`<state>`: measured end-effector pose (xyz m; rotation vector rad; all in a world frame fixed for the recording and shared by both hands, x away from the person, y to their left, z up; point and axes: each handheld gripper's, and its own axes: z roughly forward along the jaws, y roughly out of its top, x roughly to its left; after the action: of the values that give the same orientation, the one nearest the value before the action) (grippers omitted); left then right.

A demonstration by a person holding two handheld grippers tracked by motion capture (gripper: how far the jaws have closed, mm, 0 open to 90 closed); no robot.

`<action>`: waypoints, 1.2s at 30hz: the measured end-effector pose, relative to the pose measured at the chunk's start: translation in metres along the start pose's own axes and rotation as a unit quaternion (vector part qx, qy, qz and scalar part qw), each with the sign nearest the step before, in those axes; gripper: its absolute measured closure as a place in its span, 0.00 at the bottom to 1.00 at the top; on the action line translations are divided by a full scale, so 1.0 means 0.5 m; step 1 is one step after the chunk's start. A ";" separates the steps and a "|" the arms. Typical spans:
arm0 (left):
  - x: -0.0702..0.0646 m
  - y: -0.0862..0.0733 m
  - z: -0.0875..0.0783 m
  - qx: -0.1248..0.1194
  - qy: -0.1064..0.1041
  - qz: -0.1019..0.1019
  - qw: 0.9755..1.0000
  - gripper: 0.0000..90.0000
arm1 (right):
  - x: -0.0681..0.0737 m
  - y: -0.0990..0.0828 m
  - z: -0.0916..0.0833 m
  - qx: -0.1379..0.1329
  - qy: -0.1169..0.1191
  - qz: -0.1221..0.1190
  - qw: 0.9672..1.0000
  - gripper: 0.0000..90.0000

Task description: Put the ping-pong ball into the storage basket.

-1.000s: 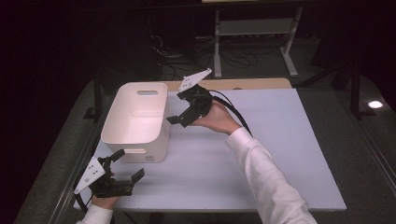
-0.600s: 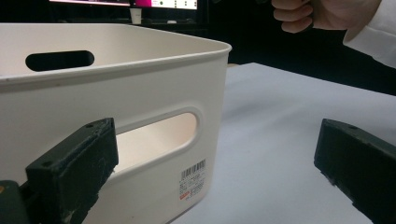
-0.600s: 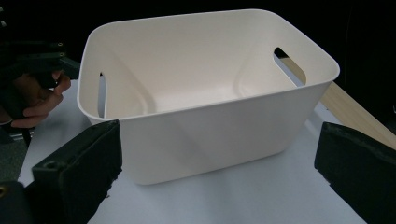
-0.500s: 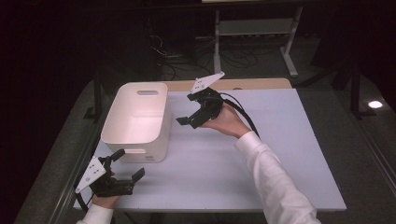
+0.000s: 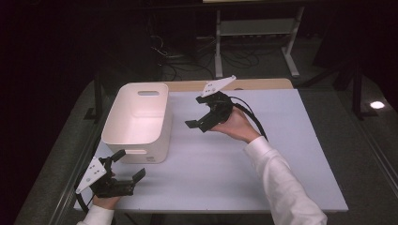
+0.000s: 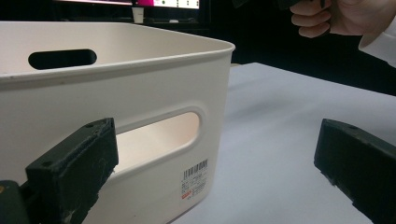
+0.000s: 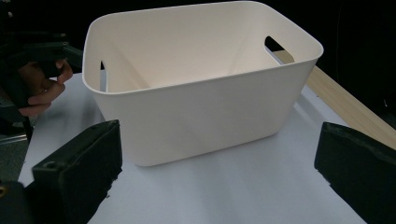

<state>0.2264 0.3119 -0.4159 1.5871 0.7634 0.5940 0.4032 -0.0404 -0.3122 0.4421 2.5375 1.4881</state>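
The white plastic storage bin [image 5: 138, 123] stands upright and empty on the white table [image 5: 263, 159], toward the table's left side, a slotted handle cut into each short end wall. The left gripper [image 5: 126, 165] sits low at the bin's near end, jaws spread and holding nothing; in the left gripper view the near handle slot [image 6: 159, 133] and a barcode label [image 6: 195, 179] lie just ahead of it. The right gripper [image 5: 202, 115] hovers off the bin's right long wall, apart from it, jaws likewise released and empty.

Judgement: the step in hand appears to be an approach to take hold of the bin. To do it well, the right gripper should come in level and square to the rim [image 7: 205, 79], one jaw inside and one outside the wall, closing on the rim rather than the smooth, tapering side. The left gripper is better placed for the near handle slot, where the lip offers a firm purchase.

Clearances: ample bare table lies right of the bin and in front of it. The bin's left wall runs near the table's left edge; any push should go rightward, away from that edge. A wooden strip [image 5: 253, 85] borders the table beyond the bin.
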 end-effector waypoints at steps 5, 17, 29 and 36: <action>0.001 0.000 -0.001 0.003 0.000 0.003 1.000 0.00 | 0.003 -0.007 -0.009 -0.003 -0.004 -0.002 1.000 0.01; 0.000 0.000 0.001 -0.001 0.000 -0.002 1.000 0.00 | 0.004 -0.022 -0.032 0.001 -0.012 0.000 1.000 0.01; -0.001 0.000 0.003 -0.003 -0.001 -0.003 1.000 0.00 | 0.000 -0.046 -0.064 0.008 -0.023 0.007 1.000 0.01; -0.001 0.001 0.001 -0.001 0.000 -0.001 1.000 0.00 | 0.004 -0.053 -0.085 0.003 -0.030 0.004 1.000 0.01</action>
<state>0.2265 0.3110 -0.4157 1.5834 0.7647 0.5939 0.3846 -0.0868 -0.3148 0.4905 2.4976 1.4483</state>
